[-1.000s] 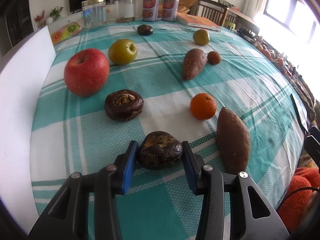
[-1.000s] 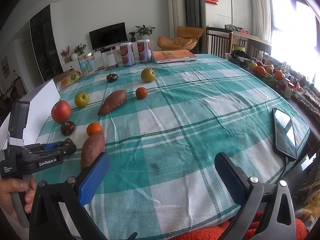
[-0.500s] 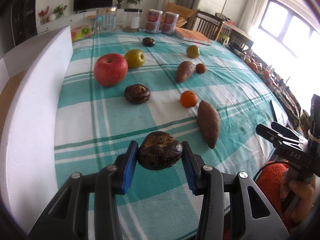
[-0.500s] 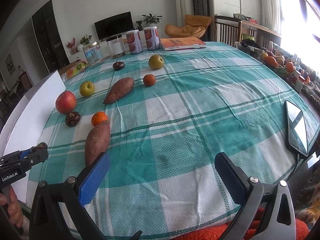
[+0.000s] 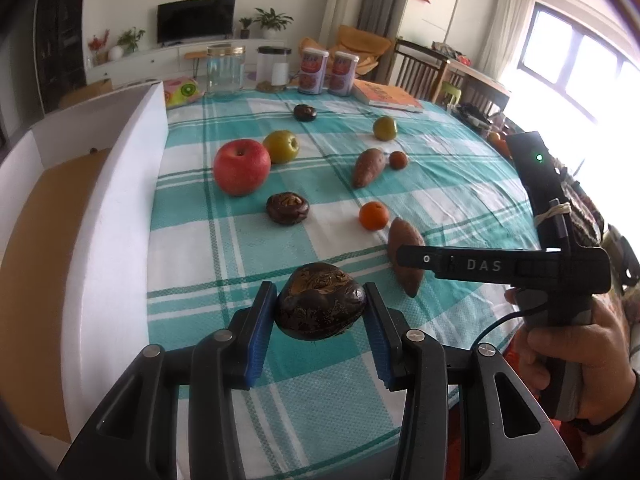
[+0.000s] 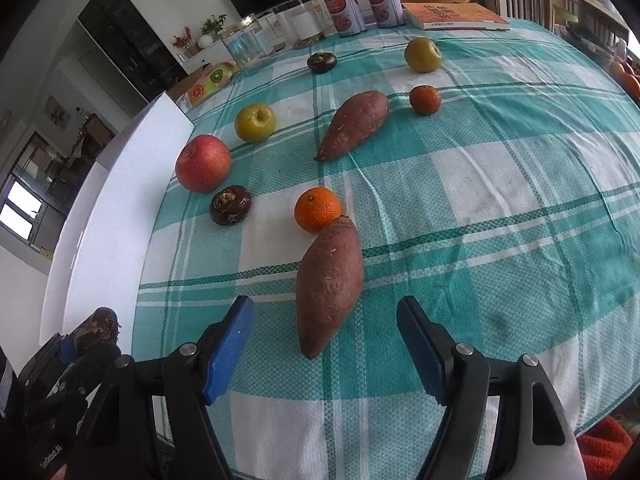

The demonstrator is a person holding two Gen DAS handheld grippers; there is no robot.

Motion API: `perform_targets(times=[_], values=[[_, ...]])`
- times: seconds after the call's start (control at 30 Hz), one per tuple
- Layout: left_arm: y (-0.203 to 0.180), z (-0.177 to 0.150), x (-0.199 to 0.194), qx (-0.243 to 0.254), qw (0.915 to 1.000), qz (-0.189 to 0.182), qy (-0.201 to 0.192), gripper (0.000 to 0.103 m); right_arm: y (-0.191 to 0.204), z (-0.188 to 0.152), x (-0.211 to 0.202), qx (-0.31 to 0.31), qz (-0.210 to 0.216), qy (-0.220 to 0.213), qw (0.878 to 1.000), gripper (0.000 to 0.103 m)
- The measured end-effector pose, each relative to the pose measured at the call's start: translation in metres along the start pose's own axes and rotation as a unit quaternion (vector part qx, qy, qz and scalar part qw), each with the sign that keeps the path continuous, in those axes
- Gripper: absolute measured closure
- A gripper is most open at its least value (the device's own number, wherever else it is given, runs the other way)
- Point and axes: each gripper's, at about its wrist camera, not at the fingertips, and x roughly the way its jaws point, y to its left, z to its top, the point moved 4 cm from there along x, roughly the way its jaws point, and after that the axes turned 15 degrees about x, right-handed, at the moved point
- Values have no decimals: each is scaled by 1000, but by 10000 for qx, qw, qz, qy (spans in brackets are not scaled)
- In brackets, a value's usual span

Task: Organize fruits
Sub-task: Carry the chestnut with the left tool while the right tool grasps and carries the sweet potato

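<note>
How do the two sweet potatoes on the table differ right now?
The near sweet potato lies just ahead of the open right tongs, pointing roughly along them; the far sweet potato lies slanted, mid-table. The near one touches, or nearly touches, an orange; the far one lies apart from the small orange beside it. The near one looks bigger, perhaps only from closeness. Both are reddish-brown, tapered and flat on the checked cloth.

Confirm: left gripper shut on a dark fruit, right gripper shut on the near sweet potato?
Not quite. The right gripper is open, its fingers either side of the sweet potato, as the right wrist view shows. The left gripper is shut on the dark fruit.
</note>
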Motion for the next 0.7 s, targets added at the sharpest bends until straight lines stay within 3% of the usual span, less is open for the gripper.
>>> perform_targets(times=[0.1, 0.13, 0.17, 0.43, 0.57, 0.63, 0.7], values=[[1, -1, 4, 79, 9997, 189, 100, 58, 1, 2, 18, 75, -135, 144, 9998, 45], [2, -2, 5, 85, 9996, 227, 135, 58, -1, 3, 21, 101, -180, 155, 9997, 59], [3, -3, 7, 91, 9995, 264, 167, 58, -2, 4, 21, 110, -135, 149, 9997, 63], [6, -8, 16, 136, 9984, 427, 333, 58, -20, -5, -8, 438, 390, 186, 9981, 63], [4, -8, 16, 155, 9986, 376, 338, 58, -32, -12, -12, 896, 872, 402, 9913, 63], [4, -8, 11, 44, 9995, 130, 301, 58, -34, -16, -15, 1177, 1269, 487, 9837, 63], [10, -6, -1, -294, 9985, -404, 203, 58, -28, -19, -19, 1374, 1685, 566, 9744, 63]])
